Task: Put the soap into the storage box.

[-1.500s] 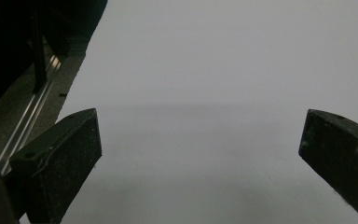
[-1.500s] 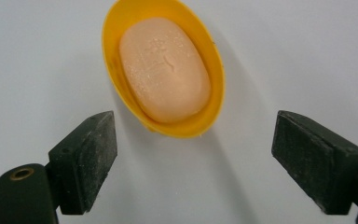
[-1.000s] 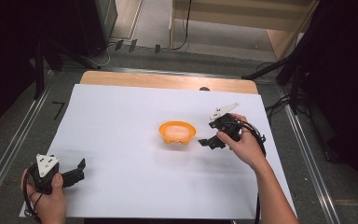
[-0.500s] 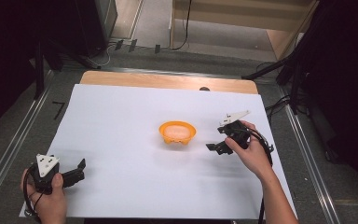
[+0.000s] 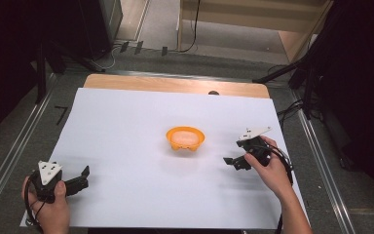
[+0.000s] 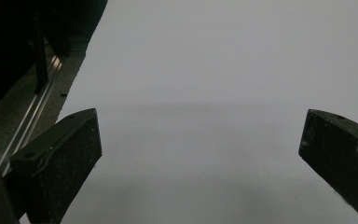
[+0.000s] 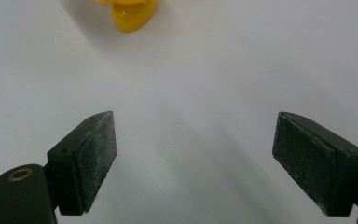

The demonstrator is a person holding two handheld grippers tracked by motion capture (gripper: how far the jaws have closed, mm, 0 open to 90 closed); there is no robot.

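White sheet (image 5: 141, 122) covers the bench; orange bowl (image 5: 185, 138) sits at frame centre. Right tongs (image 5: 234, 163), jaws apart and empty, have withdrawn rightward from the bowl, suggesting release is complete. Left tongs (image 5: 80, 178), lower left, gape empty.

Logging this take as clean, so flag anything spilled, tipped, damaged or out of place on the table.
Nothing stands out. The small orange plastic bowl sits upright near the middle of the white sheet covering the table, with no spill around it. The left gripper and right gripper are both open, holding nothing, apart from the bowl.
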